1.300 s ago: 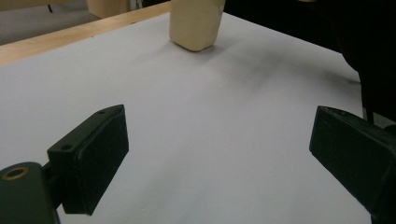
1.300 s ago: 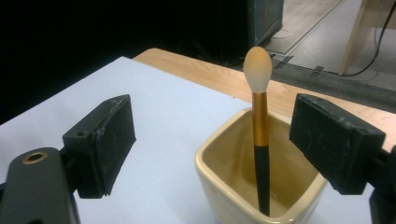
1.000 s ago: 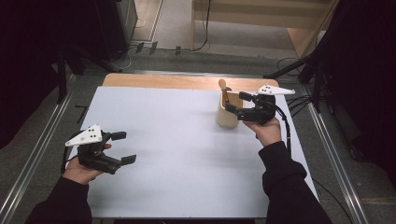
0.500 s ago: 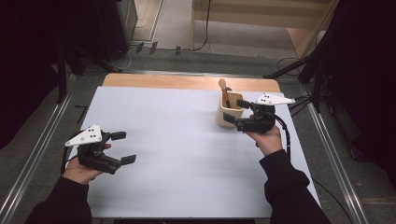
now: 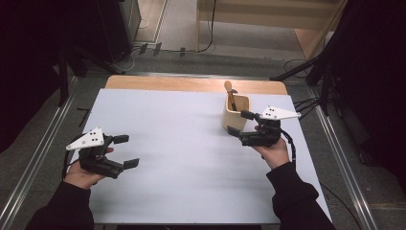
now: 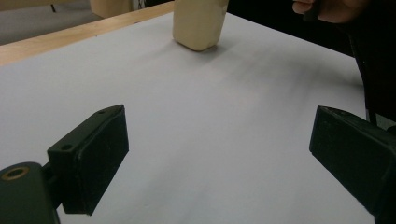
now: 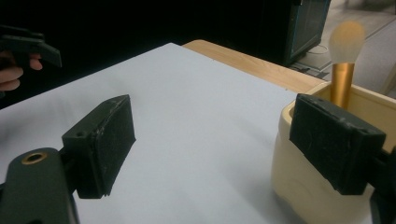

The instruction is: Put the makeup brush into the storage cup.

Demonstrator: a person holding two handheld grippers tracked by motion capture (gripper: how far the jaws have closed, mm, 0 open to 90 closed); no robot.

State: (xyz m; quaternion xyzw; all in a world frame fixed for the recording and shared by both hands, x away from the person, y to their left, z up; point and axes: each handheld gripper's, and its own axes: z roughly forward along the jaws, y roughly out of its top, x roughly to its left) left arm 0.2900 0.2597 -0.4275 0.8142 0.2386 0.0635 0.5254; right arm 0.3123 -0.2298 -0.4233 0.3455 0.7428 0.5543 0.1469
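Nearest the person, the left gripper (image 5: 125, 151) sits low at the near-left of the counter (image 5: 182, 158), its jaws spread wide with nothing between them. In the left gripper view the pale cup (image 6: 198, 23) shows far off across bare white surface, well apart from this gripper.

Farther along, on the right side, the right gripper (image 5: 238, 122) is held above the counter with its jaws also wide apart and holding nothing. It points toward the left and slightly away from the person. The cream-coloured cup (image 5: 235, 112) stands upright at the far right of the counter, just beside this gripper's jaw tips. In the right gripper view one jaw overlaps the cup's rim (image 7: 317, 149) on the picture's right, while the other jaw stands over bare counter. So the cup lies off to one side of the open gap, not centred in it. Whether the near jaw touches the cup wall I cannot tell.

A brush (image 5: 230, 93) stands in the cup, its gold handle upright and its rounded head (image 7: 346, 42) above the rim, leaning slightly toward the far edge.

The right hand is plainly the nearer one. To take the cup, I judge that the gripper would need to shift sideways until the cup sits between the jaws.
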